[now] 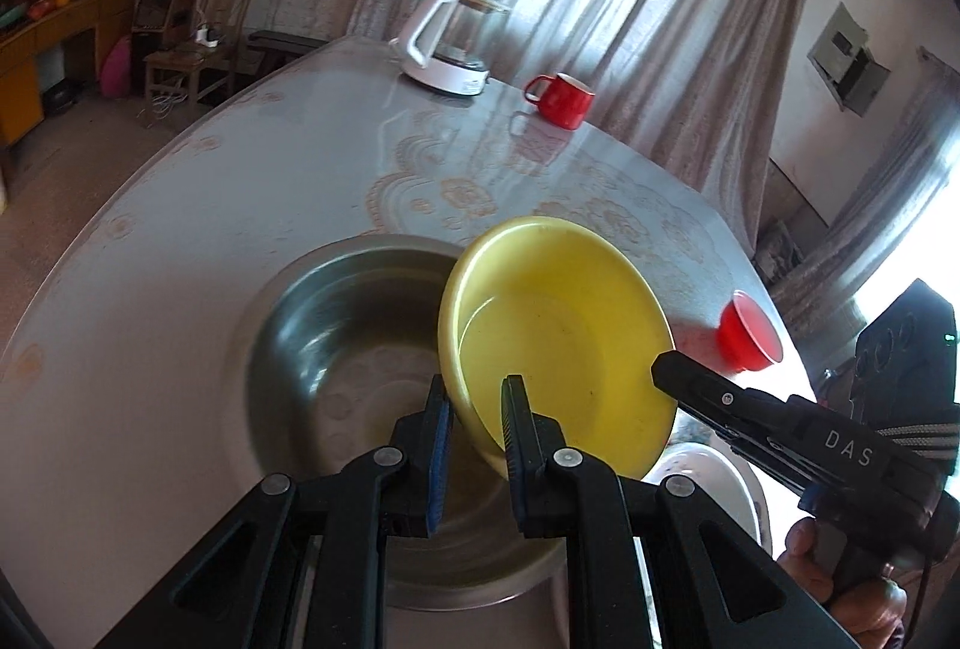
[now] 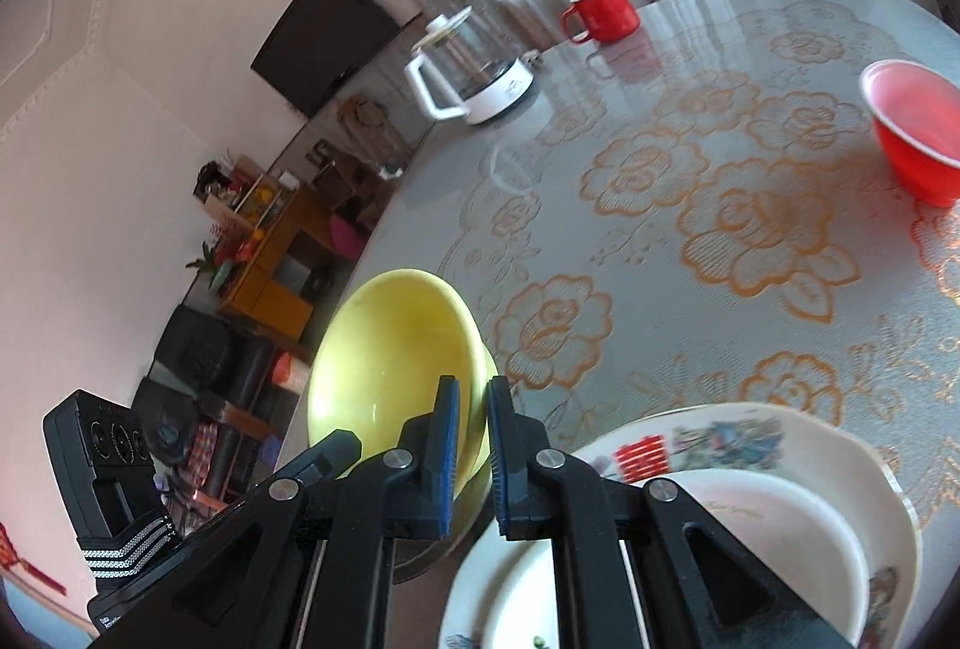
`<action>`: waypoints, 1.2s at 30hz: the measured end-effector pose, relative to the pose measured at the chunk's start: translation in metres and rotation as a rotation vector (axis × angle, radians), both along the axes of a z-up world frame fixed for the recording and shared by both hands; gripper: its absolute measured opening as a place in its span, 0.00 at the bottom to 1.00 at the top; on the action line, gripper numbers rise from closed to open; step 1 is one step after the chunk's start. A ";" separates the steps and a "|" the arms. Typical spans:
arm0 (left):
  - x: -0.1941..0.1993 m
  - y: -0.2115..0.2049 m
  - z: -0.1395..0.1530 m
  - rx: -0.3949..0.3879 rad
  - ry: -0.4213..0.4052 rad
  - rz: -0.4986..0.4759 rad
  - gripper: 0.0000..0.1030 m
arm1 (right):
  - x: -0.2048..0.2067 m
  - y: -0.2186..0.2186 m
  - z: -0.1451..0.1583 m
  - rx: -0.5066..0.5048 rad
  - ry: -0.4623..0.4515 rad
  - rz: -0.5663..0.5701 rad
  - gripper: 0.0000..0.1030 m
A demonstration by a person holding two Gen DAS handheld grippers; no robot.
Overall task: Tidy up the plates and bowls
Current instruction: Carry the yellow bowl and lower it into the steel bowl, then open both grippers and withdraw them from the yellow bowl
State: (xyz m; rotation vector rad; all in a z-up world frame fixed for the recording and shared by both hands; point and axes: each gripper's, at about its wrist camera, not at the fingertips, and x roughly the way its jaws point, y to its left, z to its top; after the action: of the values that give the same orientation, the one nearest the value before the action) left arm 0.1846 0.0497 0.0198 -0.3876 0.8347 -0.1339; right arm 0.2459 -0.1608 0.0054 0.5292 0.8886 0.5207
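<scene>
The left gripper (image 1: 477,397) reaches forward and slightly downward over a steel basin (image 1: 336,325) on the table (image 1: 240,181); its blue-padded fingers (image 1: 441,445) stand a narrow gap apart, and the near rim of the yellow bowl (image 1: 558,331) passes between them; whether the pads actually press the rim cannot be told, since a sliver of space shows on the left side. The bowl is tilted, its open face turned toward the left wrist camera, its lower edge hanging above the basin's right side. The right gripper (image 1: 666,370) comes in from the right, held by a hand (image 1: 840,583) low at the edge; its black finger tip meets the bowl's right rim. In the right wrist view the right gripper (image 2: 474,439) angles up and to the left, its two fingers close together with the yellow bowl's (image 2: 390,367) rim lying in the slit between them, so it seems to grip that rim, though contact is not plain. Just below the right gripper a white plate (image 2: 780,529) rests on a larger floral plate (image 2: 750,433). Farther off stand a red bowl (image 2: 918,139), a red mug (image 2: 603,12) and a white kettle (image 2: 474,76), well apart from the grippers.
</scene>
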 end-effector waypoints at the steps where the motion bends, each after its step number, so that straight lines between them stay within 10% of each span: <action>1: -0.001 0.004 -0.002 0.001 0.004 0.011 0.14 | 0.000 0.005 -0.002 -0.006 0.006 0.009 0.08; 19: -0.002 0.024 -0.025 0.059 0.017 0.090 0.23 | 0.005 0.058 -0.022 -0.160 0.034 0.079 0.11; 26: -0.008 0.013 -0.022 0.122 -0.028 0.080 0.40 | -0.004 0.064 -0.015 -0.226 -0.016 0.065 0.28; 36: -0.022 0.015 -0.015 0.126 -0.050 0.118 0.44 | -0.013 0.050 -0.016 -0.141 -0.020 0.050 0.28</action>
State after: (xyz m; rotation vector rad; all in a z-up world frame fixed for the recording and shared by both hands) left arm 0.1623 0.0645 0.0046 -0.3124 0.7645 0.0188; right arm 0.2327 -0.1104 -0.0110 0.3739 0.9133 0.5036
